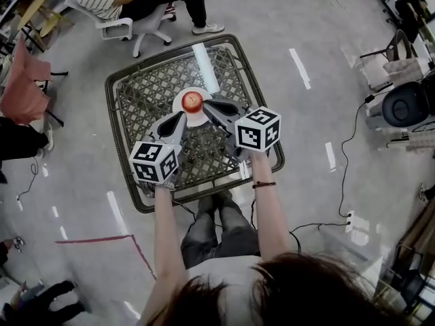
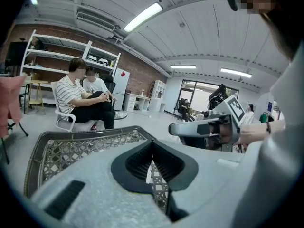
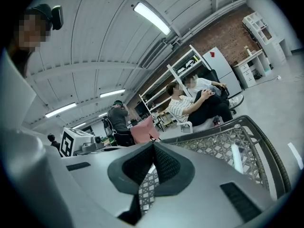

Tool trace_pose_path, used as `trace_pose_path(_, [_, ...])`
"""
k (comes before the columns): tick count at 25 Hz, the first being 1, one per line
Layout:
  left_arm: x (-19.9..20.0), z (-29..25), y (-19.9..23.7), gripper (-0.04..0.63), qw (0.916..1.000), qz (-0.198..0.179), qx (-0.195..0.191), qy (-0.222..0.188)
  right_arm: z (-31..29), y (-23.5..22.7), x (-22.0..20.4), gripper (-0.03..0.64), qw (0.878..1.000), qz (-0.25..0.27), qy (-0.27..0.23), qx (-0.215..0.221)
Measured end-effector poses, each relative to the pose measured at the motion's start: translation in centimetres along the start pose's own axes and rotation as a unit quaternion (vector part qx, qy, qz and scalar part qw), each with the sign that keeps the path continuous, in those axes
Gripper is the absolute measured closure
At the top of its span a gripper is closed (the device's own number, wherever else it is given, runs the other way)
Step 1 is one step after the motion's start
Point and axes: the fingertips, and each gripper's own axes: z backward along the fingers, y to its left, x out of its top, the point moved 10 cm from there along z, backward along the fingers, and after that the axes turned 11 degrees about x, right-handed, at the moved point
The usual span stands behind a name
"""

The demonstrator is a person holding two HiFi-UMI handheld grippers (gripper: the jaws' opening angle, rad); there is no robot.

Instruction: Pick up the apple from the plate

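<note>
A red apple sits on a small white plate near the middle of a lattice-topped table. My left gripper lies just left of the plate and points at it, with its jaws shut and nothing held. My right gripper comes in from the right, its tip at the apple's right side, also shut and empty. The jaws of the left gripper meet with only lattice below them, and so do those of the right gripper. Neither gripper view shows the apple.
The table has a raised dark rim. A white streak lies across its far half. Two seated people and a white chair are beyond the far edge. A pink chair stands left, and cables run on the floor right.
</note>
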Motion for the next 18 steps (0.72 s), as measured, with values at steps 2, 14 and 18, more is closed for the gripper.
trace_pose_path(2, [-0.5,-0.6,0.3,0.584,1.0000,-0.006,0.004,0.006,-0.2,-0.6,-0.2,0.607,1.000,0.000,0.003,0.000])
trace_pose_path(14, [-3.8,-3.8,1.4,0.583,0.9989,-0.014,0.021,0.039,-1.3,-3.7,-3.4,0.607,0.999,-0.016,0.031,0.003])
trace_pose_path(18, [-4.3,-4.8,1.7,0.583,0.9983,-0.024,0.020,0.049,-1.5,-4.5,-4.2,0.607,0.999,-0.021,0.035,0.001])
